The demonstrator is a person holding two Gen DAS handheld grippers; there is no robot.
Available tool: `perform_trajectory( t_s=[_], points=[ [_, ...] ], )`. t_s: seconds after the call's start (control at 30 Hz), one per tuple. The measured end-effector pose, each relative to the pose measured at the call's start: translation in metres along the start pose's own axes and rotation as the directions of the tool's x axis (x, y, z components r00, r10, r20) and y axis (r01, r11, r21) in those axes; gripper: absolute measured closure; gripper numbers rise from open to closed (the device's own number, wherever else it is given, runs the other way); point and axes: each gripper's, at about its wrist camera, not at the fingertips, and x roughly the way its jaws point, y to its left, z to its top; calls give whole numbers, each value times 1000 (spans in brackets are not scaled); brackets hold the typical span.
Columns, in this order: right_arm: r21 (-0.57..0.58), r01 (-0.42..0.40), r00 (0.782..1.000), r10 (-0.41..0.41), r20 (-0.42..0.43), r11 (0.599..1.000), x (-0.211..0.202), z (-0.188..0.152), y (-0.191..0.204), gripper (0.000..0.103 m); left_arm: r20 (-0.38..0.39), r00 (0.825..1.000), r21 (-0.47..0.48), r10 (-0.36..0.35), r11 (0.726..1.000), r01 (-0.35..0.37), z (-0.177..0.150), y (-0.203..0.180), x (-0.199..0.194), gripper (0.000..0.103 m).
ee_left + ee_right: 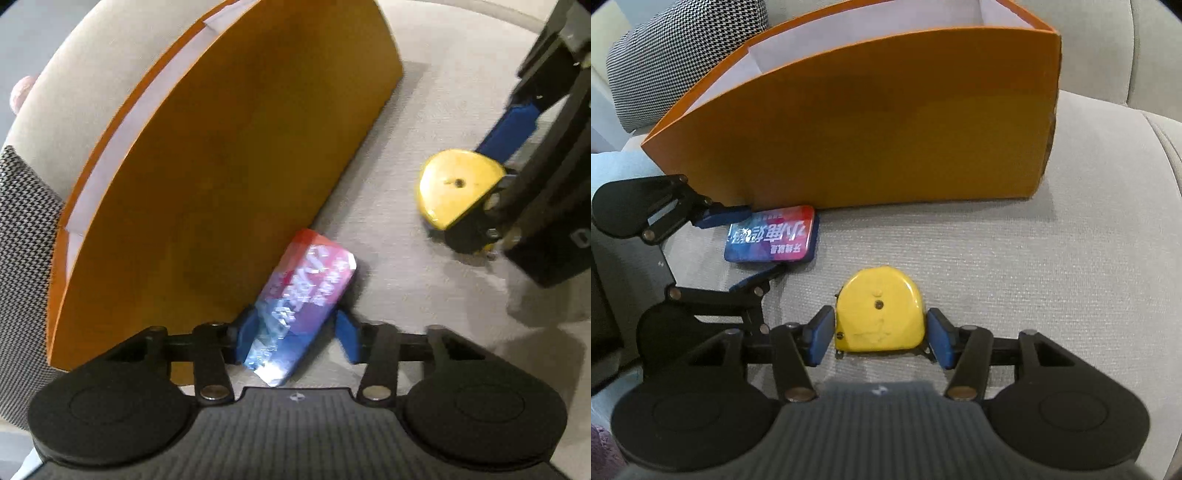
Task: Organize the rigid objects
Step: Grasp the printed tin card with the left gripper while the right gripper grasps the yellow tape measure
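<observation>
Both tools sat down on the grey sofa cushion [1034, 258]: the left tool [295, 332] straddled a flat red-and-blue printed tin [306, 288] beside the orange cardboard box [886, 129], jaws not visibly clamped. The right tool [881, 338] bracketed a yellow plastic tape measure [881, 314], small gaps showing. Each should probably close squarely before lifting.

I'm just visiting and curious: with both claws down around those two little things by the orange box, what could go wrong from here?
1. The left gripper straddles the colourful tin, which lies right against the orange box; lifting it may nudge the box.
2. The right gripper brackets the rounded yellow tape measure; its curved sides might slip out.
3. Both grippers sit close together and could bump.
</observation>
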Motion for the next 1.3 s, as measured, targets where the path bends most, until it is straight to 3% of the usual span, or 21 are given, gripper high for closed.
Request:
perform_trajectory(
  t_s=[0.1,0.2,0.27,0.3,0.47,0.63,0.7,0.83,1.07,1.27,1.3],
  points=[
    [0,11,1000,-11,0,1000,-3,-1,2,47,7,1000,33,20,999,-21,-2,-9,-8,69],
    [-3,24,1000,-24,-8,1000,-4,-2,3,47,11,1000,8,23,1000,-23,-6,-10,-15,75],
    [-3,28,999,-28,-19,1000,-5,-4,3,47,5,1000,-28,-4,1000,4,-9,-4,-19,87],
    [-3,29,999,-29,-26,1000,-6,-6,1,47,1,1000,-46,-26,999,26,-5,-3,-21,103],
    [7,53,997,-52,-55,999,-10,-11,0,47,-22,994,-70,-103,992,101,-17,-7,-31,103],
    [31,52,996,-50,-69,998,-15,-13,-5,47,14,1000,-1,-13,1000,13,-16,-6,-35,81],
    [22,57,996,-55,-76,998,-16,-12,-5,47,26,999,-9,20,1000,-20,-18,5,-31,56],
    [10,38,996,-37,-83,999,-17,-11,-5,39,45,999,16,29,999,-30,-23,13,-28,36],
    [73,17,996,-10,-92,997,-20,-12,-24,38,36,999,121,3,993,-7,-9,8,-7,32],
    [94,-12,996,20,-84,995,-19,-12,-28,37,55,998,105,-29,994,24,0,4,13,45],
    [89,-13,996,21,-84,996,-16,-12,-26,37,69,997,125,-26,992,18,0,0,14,54]
  ],
)
